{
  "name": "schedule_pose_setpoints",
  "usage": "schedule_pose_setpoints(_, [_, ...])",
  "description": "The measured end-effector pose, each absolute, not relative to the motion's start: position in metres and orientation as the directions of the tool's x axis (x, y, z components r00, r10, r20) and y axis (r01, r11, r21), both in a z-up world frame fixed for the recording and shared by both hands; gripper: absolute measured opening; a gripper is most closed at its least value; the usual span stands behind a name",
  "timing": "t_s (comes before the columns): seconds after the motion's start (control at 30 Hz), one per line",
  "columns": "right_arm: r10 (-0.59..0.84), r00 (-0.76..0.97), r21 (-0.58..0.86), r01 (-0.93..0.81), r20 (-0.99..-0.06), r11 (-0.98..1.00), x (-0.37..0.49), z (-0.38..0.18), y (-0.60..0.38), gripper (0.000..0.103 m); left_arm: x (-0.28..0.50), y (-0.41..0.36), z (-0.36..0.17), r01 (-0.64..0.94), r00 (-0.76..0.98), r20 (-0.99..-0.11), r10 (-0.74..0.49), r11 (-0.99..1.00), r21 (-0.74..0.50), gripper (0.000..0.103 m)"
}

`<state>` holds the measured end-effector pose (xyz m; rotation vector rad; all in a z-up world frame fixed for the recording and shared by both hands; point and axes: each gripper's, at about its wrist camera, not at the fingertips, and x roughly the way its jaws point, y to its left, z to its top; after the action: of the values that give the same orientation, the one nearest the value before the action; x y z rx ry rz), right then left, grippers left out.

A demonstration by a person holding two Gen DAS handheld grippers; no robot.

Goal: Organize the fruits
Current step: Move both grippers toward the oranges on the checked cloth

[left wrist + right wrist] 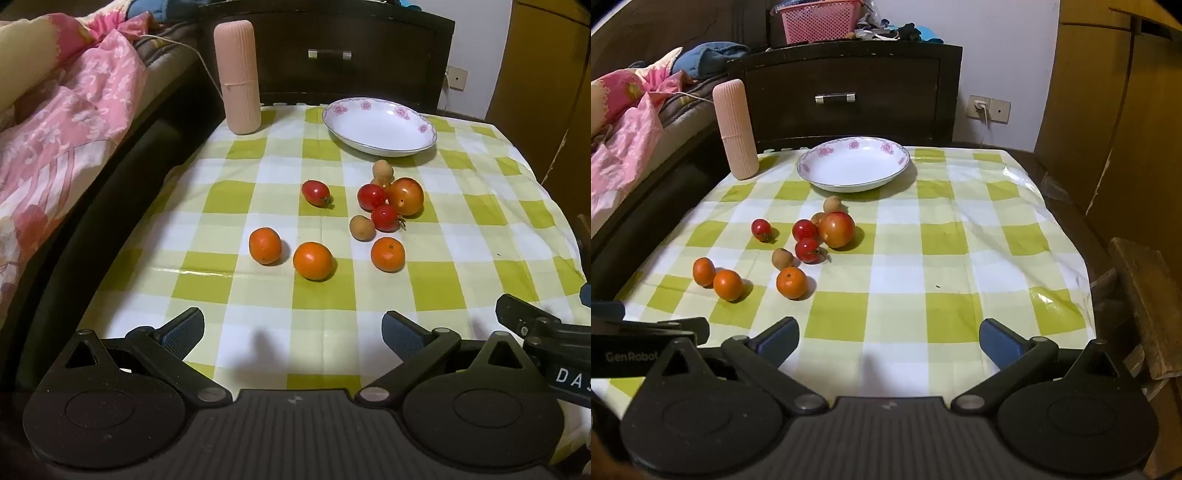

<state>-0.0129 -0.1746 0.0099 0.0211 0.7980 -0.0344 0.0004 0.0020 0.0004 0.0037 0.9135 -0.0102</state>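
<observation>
Fruits lie loose on the green-checked tablecloth [258, 177]. Three small oranges [313, 260] [728, 284] sit nearest. Behind them are three cherry tomatoes [315, 193] [761, 229], a larger red-orange tomato [405, 196] [836, 229] and small brown longans [362, 227] [782, 258]. A white plate with pink flowers [380, 126] [853, 164] stands empty at the back. My left gripper [291, 332] is open and empty, near the front edge, short of the oranges. My right gripper [888, 341] is open and empty, to the right of the fruit.
A tall pink ribbed cylinder [238, 72] [735, 129] stands at the table's back left corner. A dark wooden cabinet [849, 96] is behind the table. A bed with a pink quilt [66, 122] lies to the left. A wooden piece [1141, 302] is at the right.
</observation>
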Motion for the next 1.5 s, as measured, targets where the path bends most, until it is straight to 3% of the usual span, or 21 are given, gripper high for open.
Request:
schedule_pose_setpoints(0.37, [-0.022, 0.696, 0.006, 0.038, -0.718, 0.999, -0.015, 0.004, -0.173, 0.103, 0.003, -0.001, -0.001, -0.005, 0.592, -0.806, 0.027, 1.0, 0.03, 0.103])
schedule_pose_setpoints(0.77, [-0.015, 0.691, 0.012, 0.035, -0.723, 0.999, -0.015, 0.005, -0.172, 0.103, 0.008, 0.009, -0.015, -0.03, 0.516, -0.857, 0.003, 0.999, -0.015, 0.103])
schedule_pose_setpoints(0.93, [-0.011, 0.688, 0.019, 0.035, -0.725, 0.999, -0.012, 0.009, -0.173, 0.103, 0.01, 0.012, -0.022, -0.03, 0.473, -0.881, -0.02, 0.999, -0.039, 0.092])
schedule_pose_setpoints(1.23, [0.008, 0.69, 0.037, 0.028, -0.724, 0.999, -0.012, 0.01, -0.173, 0.103, 0.014, 0.022, -0.038, -0.076, 0.358, -0.931, -0.075, 0.991, -0.109, 0.09])
schedule_pose_setpoints(1.37, [0.013, 0.689, 0.037, 0.02, -0.725, 0.999, -0.011, 0.01, -0.173, 0.103, 0.013, 0.021, -0.033, -0.075, 0.399, -0.917, -0.015, 0.996, -0.049, 0.081])
schedule_pose_setpoints(1.5, [0.016, 0.688, 0.039, 0.018, -0.725, 0.999, -0.01, 0.01, -0.171, 0.103, 0.01, 0.019, -0.017, -0.065, 0.499, -0.865, 0.05, 0.998, 0.02, 0.083])
